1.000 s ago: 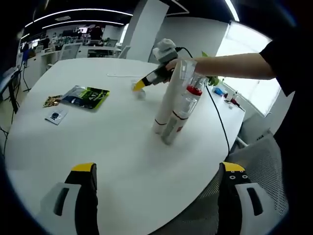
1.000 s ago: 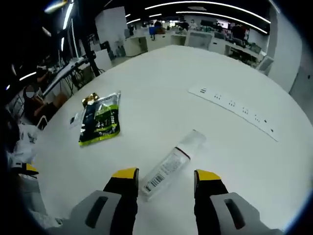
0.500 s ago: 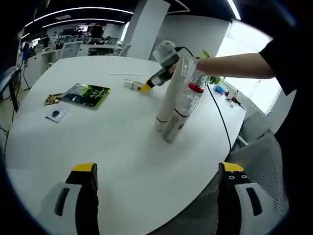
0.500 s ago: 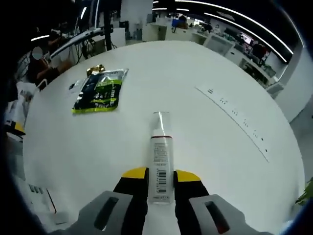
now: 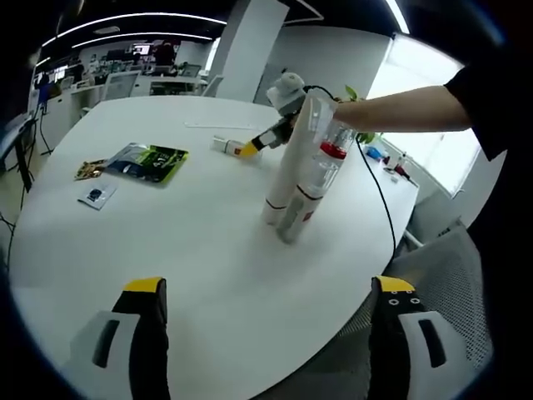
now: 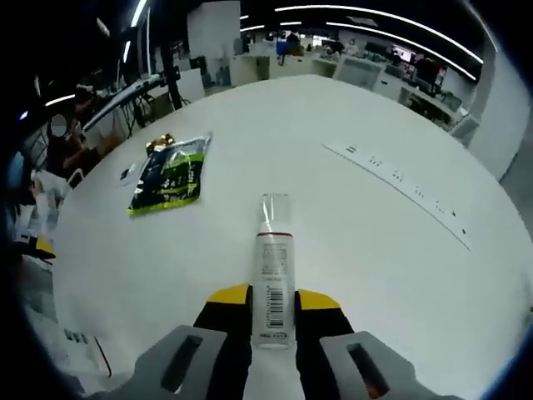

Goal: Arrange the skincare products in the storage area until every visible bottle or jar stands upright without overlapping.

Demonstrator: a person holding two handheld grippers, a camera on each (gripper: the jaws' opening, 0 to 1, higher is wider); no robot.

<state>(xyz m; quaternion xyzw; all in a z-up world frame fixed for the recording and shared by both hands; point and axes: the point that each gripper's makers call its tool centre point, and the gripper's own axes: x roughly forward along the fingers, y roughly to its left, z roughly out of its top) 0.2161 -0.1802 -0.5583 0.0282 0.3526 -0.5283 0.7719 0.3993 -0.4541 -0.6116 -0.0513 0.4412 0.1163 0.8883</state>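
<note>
Firmly clamped, the right hand-held gripper (image 6: 272, 300) grips a clear-capped white bottle (image 6: 273, 283) lying flat over the white counter (image 6: 400, 250), a green pouch (image 6: 169, 172) beyond. Near two upright bottles (image 5: 301, 179), the left hand-held gripper (image 5: 266, 292) gapes wide.

The round white table (image 6: 400, 250) looks smooth and matt; the slim white plastic bottle with a clear cap (image 6: 274, 279) is glossy; the green foil sachet (image 6: 169, 175) shines; the tall clear plastic bottles (image 5: 310, 171) look translucent.
</note>
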